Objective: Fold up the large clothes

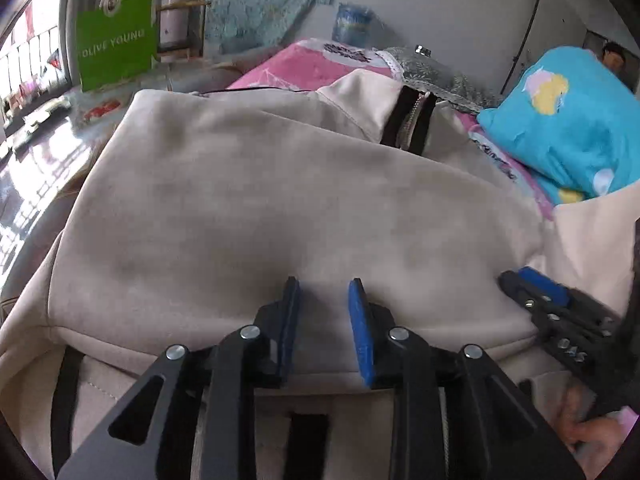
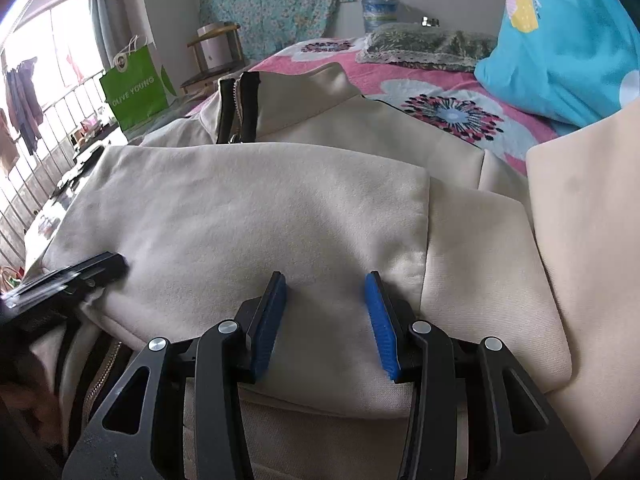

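A large cream jacket (image 1: 248, 200) with a black-edged zipper collar (image 1: 410, 122) lies partly folded on the bed; it also shows in the right wrist view (image 2: 256, 216), collar (image 2: 240, 108) at the far side. My left gripper (image 1: 325, 286) is open and empty, its blue pads just above the folded layer's near edge. My right gripper (image 2: 326, 280) is open and empty over the same fold, further right. The right gripper shows at the right of the left wrist view (image 1: 536, 284); the left gripper shows blurred at the left of the right wrist view (image 2: 96, 268).
A pink flowered bedspread (image 2: 440, 92) lies under the jacket. A blue pillow (image 2: 568, 48) sits at the right, a grey patterned pillow (image 2: 428, 46) at the back. A green paper bag (image 1: 116, 52) stands on the ledge at the left by the window.
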A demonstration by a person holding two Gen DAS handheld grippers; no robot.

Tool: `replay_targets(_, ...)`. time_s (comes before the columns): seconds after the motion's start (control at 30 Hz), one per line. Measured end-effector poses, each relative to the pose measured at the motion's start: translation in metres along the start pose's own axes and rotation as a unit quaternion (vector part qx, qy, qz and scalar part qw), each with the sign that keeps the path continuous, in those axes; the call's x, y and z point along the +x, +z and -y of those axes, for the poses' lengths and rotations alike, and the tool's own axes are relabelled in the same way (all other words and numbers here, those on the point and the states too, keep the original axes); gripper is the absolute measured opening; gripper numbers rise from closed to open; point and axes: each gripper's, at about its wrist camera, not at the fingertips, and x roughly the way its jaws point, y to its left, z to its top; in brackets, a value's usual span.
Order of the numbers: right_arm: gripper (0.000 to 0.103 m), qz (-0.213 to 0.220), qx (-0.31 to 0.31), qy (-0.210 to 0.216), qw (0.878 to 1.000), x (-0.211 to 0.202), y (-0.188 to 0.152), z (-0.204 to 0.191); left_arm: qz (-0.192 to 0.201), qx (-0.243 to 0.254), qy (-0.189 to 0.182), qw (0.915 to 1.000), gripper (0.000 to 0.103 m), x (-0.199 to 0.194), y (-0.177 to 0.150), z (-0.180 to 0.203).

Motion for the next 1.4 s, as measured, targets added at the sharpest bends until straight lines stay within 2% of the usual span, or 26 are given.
replay_targets(0.1, 0.04, -0.019, 0.003, -0.015, 1.0, -0.005, -0.002, -0.001, 0.005, 0.026, 0.028, 0.9993, 0.025, -0.002, -0.003, 0.012)
replay_targets(0.17, 0.04, -0.023, 0.013, 0.001, 1.0, -0.01, -0.006, 0.008, 0.005, 0.026, 0.029, 0.9992, 0.025, 0.009, 0.006, 0.018)
replay_targets(0.23, 0.04, -0.03, -0.005, 0.005, 1.0, -0.014, -0.007, 0.011, 0.007, 0.023, 0.024, 0.9994, 0.025, 0.011, 0.006, 0.021)
replay_targets(0.33, 0.04, -0.037, -0.046, -0.027, 0.998, -0.022, -0.008, 0.001, 0.006, 0.024, 0.025, 0.9994, 0.025, 0.01, 0.012, 0.012)
replay_targets(0.47, 0.041, -0.033, -0.059, -0.072, 0.995, -0.033, -0.012, -0.005, 0.007, 0.026, 0.027, 0.9993, 0.025, 0.009, 0.008, 0.005)
replay_targets(0.53, 0.063, -0.039, -0.079, -0.119, 0.989, -0.031, -0.014, -0.004, 0.007, 0.026, 0.027, 0.9993, 0.025, 0.01, 0.008, 0.006)
replay_targets(0.57, 0.077, -0.038, -0.08, -0.139, 0.986, -0.033, -0.012, 0.002, 0.007, 0.026, 0.027, 0.9993, 0.025, 0.01, 0.008, 0.006)
replay_targets(0.63, 0.077, -0.048, -0.049, -0.154, 0.986, -0.04, -0.007, 0.022, 0.005, 0.026, 0.027, 0.9993, 0.025, 0.009, 0.007, 0.004)
replay_targets(0.67, 0.076, -0.046, -0.024, -0.118, 0.992, -0.05, -0.003, 0.032, 0.003, 0.026, 0.028, 0.9993, 0.025, 0.01, 0.007, 0.005)
replay_targets(0.7, 0.067, -0.041, -0.014, -0.103, 0.994, -0.06, 0.0, 0.037, 0.001, 0.028, 0.03, 0.9991, 0.025, 0.01, 0.007, 0.006)
replay_targets(0.77, 0.065, -0.006, -0.031, -0.129, 0.991, -0.098, 0.01, 0.037, -0.004, 0.043, 0.047, 0.998, 0.025, 0.007, 0.009, 0.011)
replay_targets(0.83, 0.065, 0.035, -0.043, -0.121, 0.991, -0.141, 0.018, 0.037, -0.01, 0.083, 0.101, 0.9914, 0.029, 0.0, 0.011, 0.027)
replay_targets(0.87, 0.065, 0.05, -0.042, -0.115, 0.991, -0.162, 0.023, 0.039, -0.007, 0.118, 0.129, 0.9845, 0.031, -0.006, 0.011, 0.04)
replay_targets(0.9, 0.066, 0.06, -0.038, -0.108, 0.992, -0.183, 0.028, 0.044, 0.007, 0.15, 0.135, 0.9795, 0.031, -0.016, 0.009, 0.053)
replay_targets(0.97, 0.066, 0.071, -0.029, -0.089, 0.993, -0.229, 0.043, 0.06, 0.04, 0.197, 0.07, 0.9771, 0.031, -0.053, 0.006, 0.083)
replay_targets(1.0, 0.067, 0.077, -0.023, -0.087, 0.993, -0.25, 0.048, 0.07, 0.043, 0.204, 0.052, 0.9766, 0.032, -0.063, 0.006, 0.092)
replay_targets(1.03, 0.067, 0.086, -0.009, -0.08, 0.993, -0.278, 0.054, 0.085, 0.05, 0.212, 0.019, 0.9758, 0.032, -0.082, 0.008, 0.107)
replay_targets(1.1, 0.071, 0.118, 0.021, -0.11, 0.987, -0.327, 0.063, 0.109, 0.074, 0.217, -0.05, 0.9722, 0.037, -0.124, 0.009, 0.138)
replay_targets(1.17, 0.086, 0.173, 0.028, -0.16, 0.971, -0.376, 0.07, 0.123, 0.096, 0.2, -0.117, 0.9679, 0.045, -0.157, 0.006, 0.161)
replay_targets(1.2, 0.088, 0.202, 0.037, -0.181, 0.962, -0.4, 0.075, 0.133, 0.103, 0.196, -0.152, 0.9633, 0.047, -0.171, 0.003, 0.176)
replay_targets(1.23, 0.089, 0.208, 0.047, -0.187, 0.959, -0.41, 0.079, 0.14, 0.105, 0.191, -0.175, 0.96, 0.047, -0.179, 0.003, 0.187)
replay_targets(1.3, 0.089, 0.195, 0.101, -0.162, 0.962, -0.427, 0.093, 0.175, 0.106, 0.19, -0.226, 0.9495, 0.049, -0.191, 0.007, 0.216)
replay_targets(1.33, 0.089, 0.183, 0.135, -0.149, 0.962, -0.429, 0.097, 0.193, 0.115, 0.195, -0.251, 0.941, 0.05, -0.198, 0.011, 0.238)
replay_targets(1.37, 0.089, 0.175, 0.172, -0.137, 0.96, -0.433, 0.098, 0.214, 0.123, 0.203, -0.261, 0.9358, 0.052, -0.2, 0.014, 0.251)
replay_targets(1.4, 0.089, 0.181, 0.204, -0.141, 0.952, -0.436, 0.096, 0.234, 0.138, 0.213, -0.271, 0.9286, 0.053, -0.204, 0.019, 0.273)
